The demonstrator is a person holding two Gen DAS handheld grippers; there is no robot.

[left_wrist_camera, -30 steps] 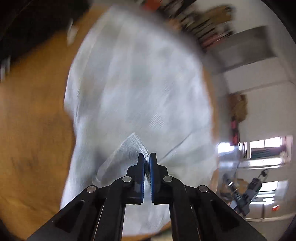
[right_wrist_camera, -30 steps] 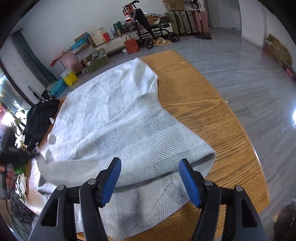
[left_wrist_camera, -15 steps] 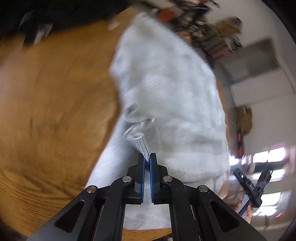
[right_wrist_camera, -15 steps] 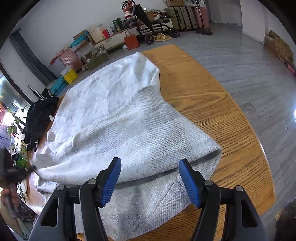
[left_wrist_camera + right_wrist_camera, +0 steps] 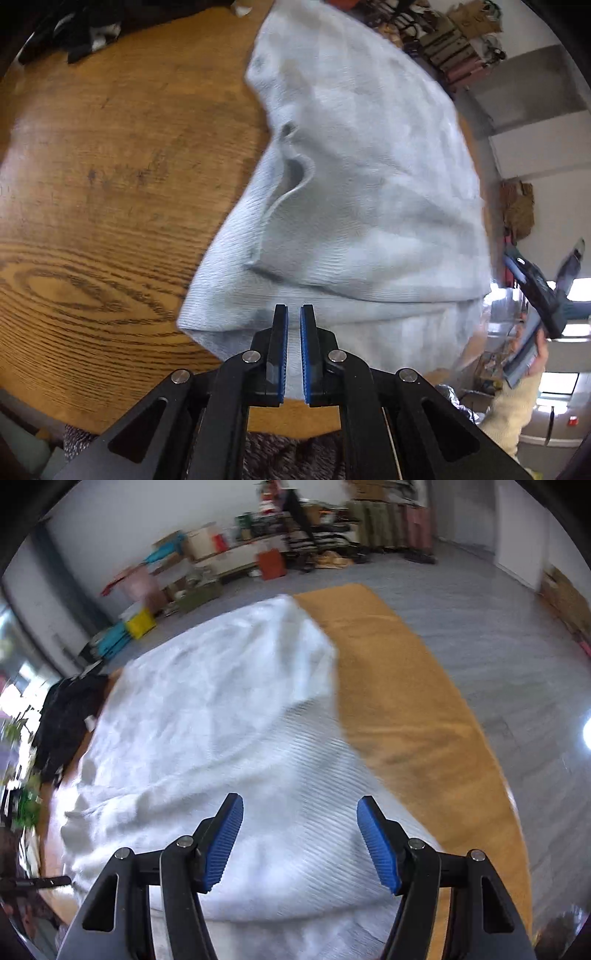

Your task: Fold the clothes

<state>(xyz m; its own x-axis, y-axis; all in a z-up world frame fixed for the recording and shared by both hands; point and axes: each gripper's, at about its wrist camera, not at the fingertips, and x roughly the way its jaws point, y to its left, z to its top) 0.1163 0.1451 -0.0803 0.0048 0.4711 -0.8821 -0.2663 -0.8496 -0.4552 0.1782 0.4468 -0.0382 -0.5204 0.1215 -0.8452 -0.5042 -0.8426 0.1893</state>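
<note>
A pale grey knit garment [image 5: 369,192] lies on a round wooden tabletop [image 5: 110,177], partly folded: one layer is laid over the lower part and ends in a soft rolled edge that runs across the cloth near the viewer. A loose opening gapes along the garment's left side.

The left tongs [image 5: 293,332] hover just above the near hem. Their blue pads stand almost together with only a thin slit between, and no cloth is caught in that slit, so they hold nothing.

The right tongs [image 5: 299,834] hang over the same garment [image 5: 221,738] from the other side, jaws spread wide and empty, the cloth lying below them. This view is blurred, so fine creases cannot be made out.

A dark pile of clothing [image 5: 66,723] sits at the far edge of the tabletop [image 5: 406,716], apart from the work.

The step in hand looks like choosing fresh holds for the next fold. To do it well, each pair of tongs should pinch both layers at a corner of the folded edge, lift evenly together, and lay the cloth flat so the loose opening does not bunch.
</note>
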